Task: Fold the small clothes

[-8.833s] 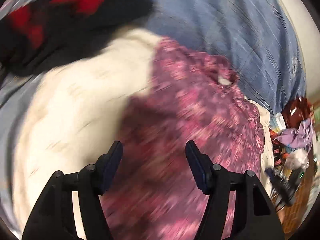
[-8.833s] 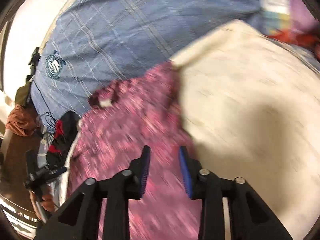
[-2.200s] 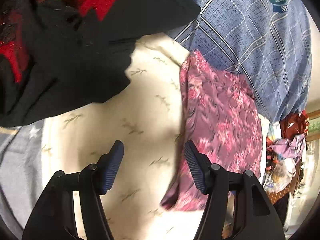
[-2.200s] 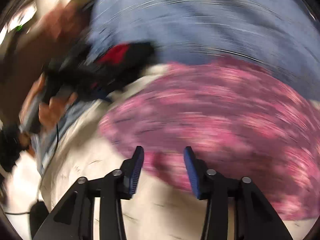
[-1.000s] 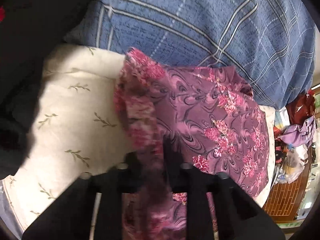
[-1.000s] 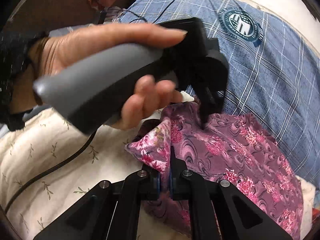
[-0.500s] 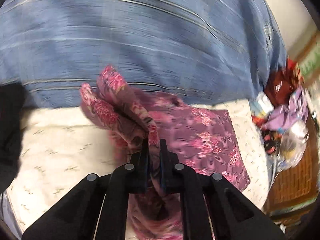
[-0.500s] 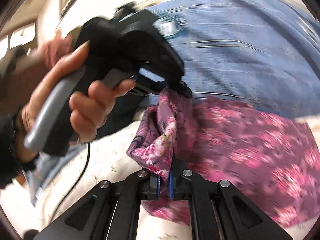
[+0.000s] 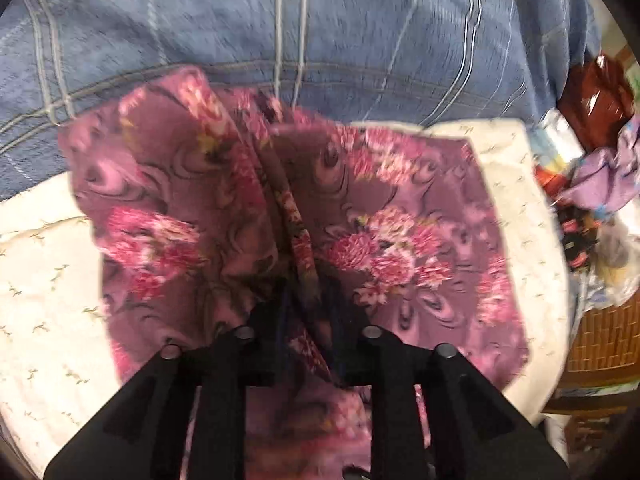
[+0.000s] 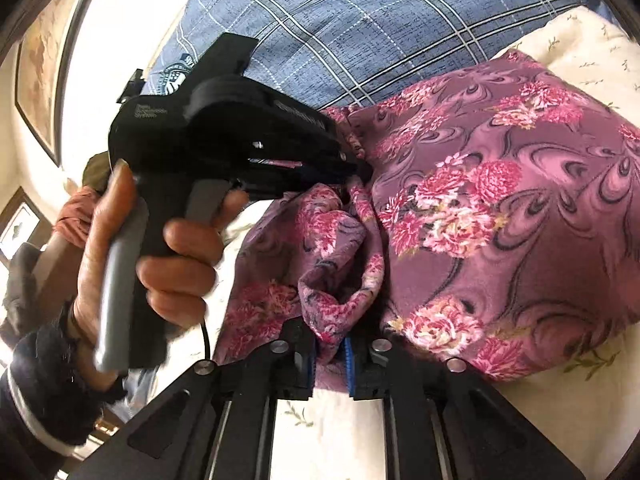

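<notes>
A purple garment with pink flowers [image 9: 400, 208] lies partly folded on a cream sheet [image 9: 44, 280]. My left gripper [image 9: 308, 300] is shut on a bunched edge of it, and a fold drapes over to the left. In the right wrist view the same garment [image 10: 500, 208] spreads to the right. My right gripper [image 10: 330, 356] is shut on another bunched edge of it. The left gripper [image 10: 354, 172], held by a hand, pinches the cloth just beyond the right one.
A blue plaid blanket [image 9: 320, 20] lies beyond the cream sheet and also shows in the right wrist view [image 10: 360, 20]. A heap of bags and cloths [image 9: 592, 184] sits at the right edge, above a wicker basket [image 9: 600, 336].
Both grippers keep their hold on the garment. The lifted edge has been carried over toward the right, so more of the garment now lies flat on the sheet.
</notes>
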Tool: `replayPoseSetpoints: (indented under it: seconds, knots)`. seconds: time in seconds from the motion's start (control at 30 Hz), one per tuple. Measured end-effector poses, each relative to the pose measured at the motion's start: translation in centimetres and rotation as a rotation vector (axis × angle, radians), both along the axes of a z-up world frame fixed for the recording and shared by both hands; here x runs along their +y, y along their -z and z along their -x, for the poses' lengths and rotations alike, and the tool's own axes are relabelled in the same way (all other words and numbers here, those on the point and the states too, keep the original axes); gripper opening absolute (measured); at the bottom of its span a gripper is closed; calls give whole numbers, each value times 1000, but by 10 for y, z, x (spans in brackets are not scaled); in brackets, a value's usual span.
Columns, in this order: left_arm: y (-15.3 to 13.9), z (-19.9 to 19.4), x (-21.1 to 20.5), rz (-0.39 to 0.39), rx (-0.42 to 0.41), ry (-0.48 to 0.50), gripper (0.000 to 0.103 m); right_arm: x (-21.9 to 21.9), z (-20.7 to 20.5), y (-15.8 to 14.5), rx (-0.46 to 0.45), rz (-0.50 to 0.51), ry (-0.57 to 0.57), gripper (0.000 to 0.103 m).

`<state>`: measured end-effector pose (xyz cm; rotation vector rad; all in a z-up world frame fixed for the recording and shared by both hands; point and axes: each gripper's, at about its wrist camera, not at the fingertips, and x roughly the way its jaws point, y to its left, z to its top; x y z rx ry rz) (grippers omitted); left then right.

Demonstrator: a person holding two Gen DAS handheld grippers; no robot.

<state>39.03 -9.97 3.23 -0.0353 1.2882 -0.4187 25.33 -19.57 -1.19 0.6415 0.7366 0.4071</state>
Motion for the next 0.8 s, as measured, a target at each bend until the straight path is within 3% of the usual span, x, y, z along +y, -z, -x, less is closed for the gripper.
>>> replayPoseSetpoints:
  seconds: [0.03, 0.1, 0.2, 0.3, 0.4, 0.47, 0.5, 0.57, 0.6, 0.7, 0.8]
  knots:
    - [-9, -2, 6, 19, -5, -14, 46, -1, 0, 1, -3, -12, -9, 21]
    - [-22, -6, 14, 30, -25, -49, 64, -6, 1, 1, -13, -47, -23, 29]
    - [-28, -13, 11, -5, -28, -80, 64, -5, -3, 1, -14, -55, -44, 34]
    - [-12, -15, -5, -46, 9, -84, 64, -2, -10, -2, -27, -47, -67, 37]
    - [7, -19, -27, -223, -24, -89, 64, -4, -12, -3, -42, -68, -60, 39]
    - [15, -22, -26, -269, -47, -108, 48, -7, -12, 3, -40, -82, -49, 37]
    - [18, -23, -25, -274, -45, -121, 32, -8, -13, 4, -42, -93, -49, 34]
    - [18, -22, -20, -252, -48, -144, 18, -10, -15, 5, -38, -94, -40, 15]
    - [14, -20, -17, -238, -57, -150, 12, -12, -16, 7, -33, -113, -39, 10]
    - [-7, -8, -10, -185, -105, -176, 4, -19, -9, 3, -62, -149, -25, 9]
    - [-32, 7, -21, -158, -165, -157, 4, -25, 3, -10, -106, -163, -18, 9]
